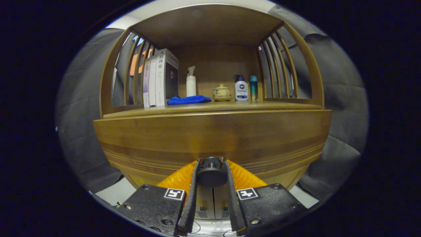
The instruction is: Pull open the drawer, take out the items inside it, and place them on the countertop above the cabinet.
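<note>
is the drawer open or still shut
Shut, as far as shows: the drawer front sits flush under the countertop, no gap or interior visible. The gripper fingers flank its knob.

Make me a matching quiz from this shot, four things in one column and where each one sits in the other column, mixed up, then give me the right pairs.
Things:
1. drawer knob
2. blue cloth
3. books
4. lidded ceramic pot

Places:
A. standing upright on the countertop, left of the cloth
B. between the fingers of the gripper, which close on it
C. on the countertop between the white pump bottle and the blue-capped lotion bottle
D. lying flat on the countertop in front of the white pump bottle

Pairs: 1-B, 2-D, 3-A, 4-C
</note>
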A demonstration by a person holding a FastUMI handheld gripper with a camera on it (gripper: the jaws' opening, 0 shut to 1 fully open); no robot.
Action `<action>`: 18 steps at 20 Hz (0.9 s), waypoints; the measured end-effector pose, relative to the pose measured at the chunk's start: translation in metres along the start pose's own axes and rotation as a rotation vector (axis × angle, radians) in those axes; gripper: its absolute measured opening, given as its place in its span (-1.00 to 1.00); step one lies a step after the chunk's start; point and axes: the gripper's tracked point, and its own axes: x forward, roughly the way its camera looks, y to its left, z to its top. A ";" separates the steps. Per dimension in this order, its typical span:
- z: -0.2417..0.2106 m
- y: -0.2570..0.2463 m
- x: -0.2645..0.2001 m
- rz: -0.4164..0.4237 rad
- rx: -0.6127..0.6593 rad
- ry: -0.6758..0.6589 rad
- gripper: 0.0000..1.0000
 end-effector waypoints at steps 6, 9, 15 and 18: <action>-0.002 -0.002 -0.005 -0.007 0.008 0.037 -0.26; -0.006 -0.002 -0.021 -0.005 0.000 0.035 -0.27; -0.019 -0.004 -0.068 0.020 -0.019 0.037 -0.28; -0.027 -0.004 -0.096 0.030 -0.012 0.041 -0.28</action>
